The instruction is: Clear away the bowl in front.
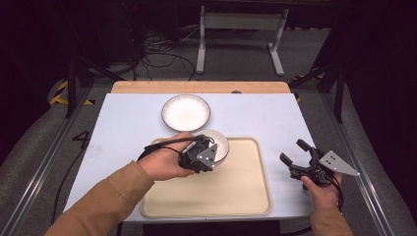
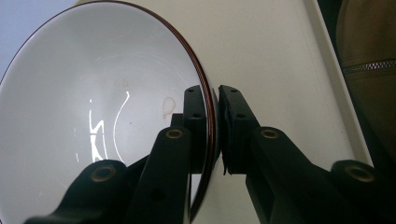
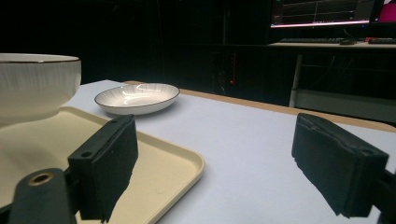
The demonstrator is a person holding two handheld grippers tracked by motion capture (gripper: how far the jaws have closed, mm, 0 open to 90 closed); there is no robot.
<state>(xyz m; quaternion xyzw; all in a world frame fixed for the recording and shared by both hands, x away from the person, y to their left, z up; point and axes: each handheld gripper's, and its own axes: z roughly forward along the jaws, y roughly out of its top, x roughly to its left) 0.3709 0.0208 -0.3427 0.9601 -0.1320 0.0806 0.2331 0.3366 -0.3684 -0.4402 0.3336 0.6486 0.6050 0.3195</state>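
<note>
My left gripper [image 1: 209,147] is shut on the rim of a white bowl [image 1: 218,142] with a thin dark edge, over the far left part of the cream tray [image 1: 236,187]. In the left gripper view one pad sits inside the bowl [image 2: 93,116] and the other outside, pinching its wall at the left gripper [image 2: 214,126]. A shallow white plate [image 1: 186,112] lies on the table beyond the tray. My right gripper [image 1: 295,152] stands open to the right of the tray with nothing between its pads [image 3: 109,158]; its view shows the bowl [image 3: 32,84], the plate [image 3: 137,98] and the tray [image 3: 173,168].
The white table [image 1: 275,118] has a wooden strip [image 1: 196,87] along its far edge. Metal stand legs [image 1: 275,49] and cables lie on the floor behind. A tan sleeve [image 1: 98,206] reaches in from the bottom left.
</note>
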